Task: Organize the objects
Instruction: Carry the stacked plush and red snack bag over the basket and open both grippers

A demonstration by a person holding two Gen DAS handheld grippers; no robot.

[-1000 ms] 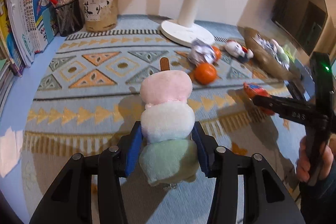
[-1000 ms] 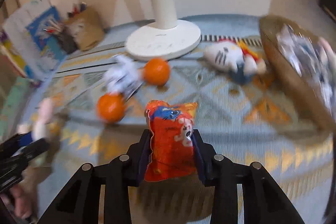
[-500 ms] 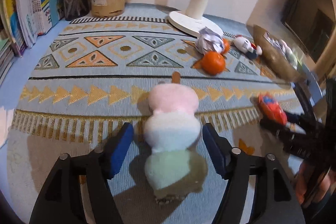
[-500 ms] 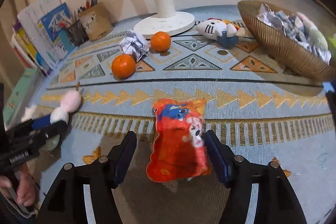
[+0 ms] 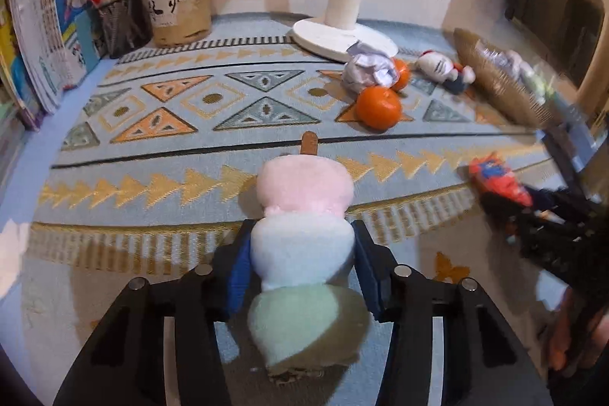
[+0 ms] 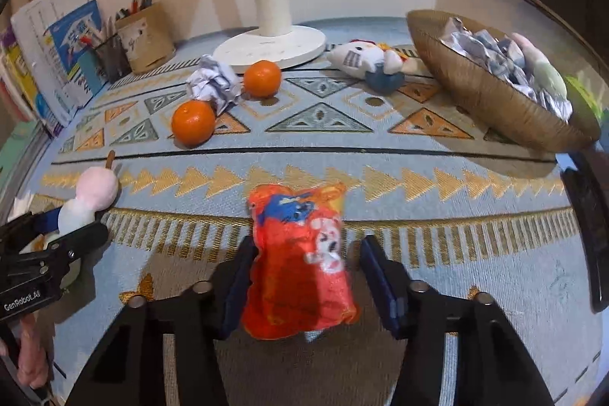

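Observation:
My left gripper (image 5: 302, 267) is shut on a plush dango skewer (image 5: 304, 234) with pink, white and green balls, at the rug's near fringe; it also shows in the right wrist view (image 6: 89, 195). An orange snack packet (image 6: 300, 261) lies between the fingers of my right gripper (image 6: 304, 276). The left pad touches it, the right pad stands a little off it. The packet also shows in the left wrist view (image 5: 498, 179). A woven basket (image 6: 491, 94) with crumpled paper sits at the right.
Two oranges (image 6: 193, 122) (image 6: 262, 78), a crumpled paper ball (image 6: 213, 84) and a white cat plush (image 6: 365, 61) lie mid-rug by a white lamp base (image 6: 270, 48). Pen holders (image 5: 179, 6) and books (image 5: 49, 25) stand at the back left.
Both grippers opened half a second ago, dropping their objects. Now the left has closed on the dango again and the right fingers have narrowed around the packet.

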